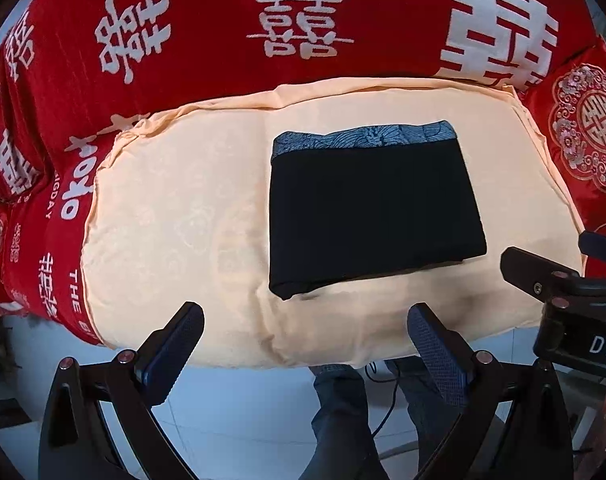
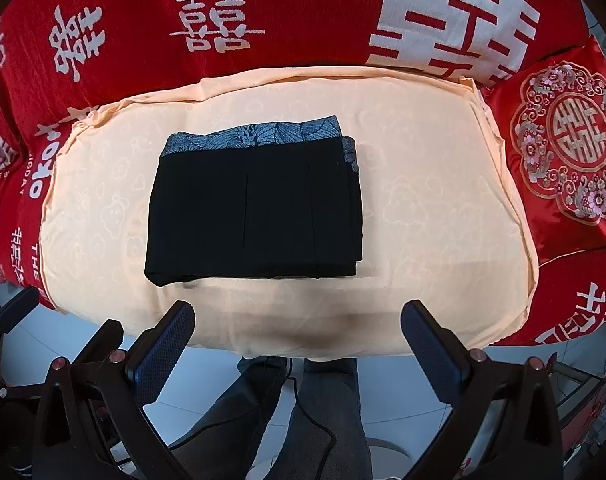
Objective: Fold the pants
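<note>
Folded pants (image 2: 255, 204) lie flat on the peach cushion (image 2: 423, 208), both grippers held clear of them.

The black pants form a compact rectangle, patterned grey-blue waistband at the far edge. Left gripper (image 1: 305, 346) and right gripper (image 2: 297, 346) hang over the cushion's near edge, jaws spread wide, holding nothing. A red blanket (image 2: 303, 12) with white characters lies behind; an embroidered red pillow (image 2: 567, 152) sits at the right. The person's legs (image 2: 327, 408) stand below.
</note>
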`<state>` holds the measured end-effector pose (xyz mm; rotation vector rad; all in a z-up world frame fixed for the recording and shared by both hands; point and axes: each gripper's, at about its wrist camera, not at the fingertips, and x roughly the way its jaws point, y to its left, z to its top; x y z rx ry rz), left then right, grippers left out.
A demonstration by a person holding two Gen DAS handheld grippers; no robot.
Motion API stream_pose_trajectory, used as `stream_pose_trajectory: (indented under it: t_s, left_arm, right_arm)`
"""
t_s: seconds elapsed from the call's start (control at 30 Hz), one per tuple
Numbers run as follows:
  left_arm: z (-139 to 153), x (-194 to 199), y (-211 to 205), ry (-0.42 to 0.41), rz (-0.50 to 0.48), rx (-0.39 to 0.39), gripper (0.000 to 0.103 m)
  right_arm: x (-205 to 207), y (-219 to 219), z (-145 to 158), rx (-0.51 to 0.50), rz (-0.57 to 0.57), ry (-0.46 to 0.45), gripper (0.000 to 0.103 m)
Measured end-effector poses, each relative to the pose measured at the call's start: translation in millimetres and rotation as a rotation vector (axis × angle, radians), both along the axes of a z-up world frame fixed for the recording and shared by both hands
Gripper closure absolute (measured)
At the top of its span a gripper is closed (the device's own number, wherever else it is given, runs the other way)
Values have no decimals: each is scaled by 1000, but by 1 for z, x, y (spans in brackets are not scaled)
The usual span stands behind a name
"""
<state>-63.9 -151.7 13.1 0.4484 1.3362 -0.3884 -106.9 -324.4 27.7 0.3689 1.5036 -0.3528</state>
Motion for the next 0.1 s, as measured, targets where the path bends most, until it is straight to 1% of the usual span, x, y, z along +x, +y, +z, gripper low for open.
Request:
stream_pose_trajectory:
  t_s: [0.1]
  left_arm:
    - [1,-2,-3,1,-10,0,1]
  right_arm:
    - [-1,0,-1,1,-2,1,0]
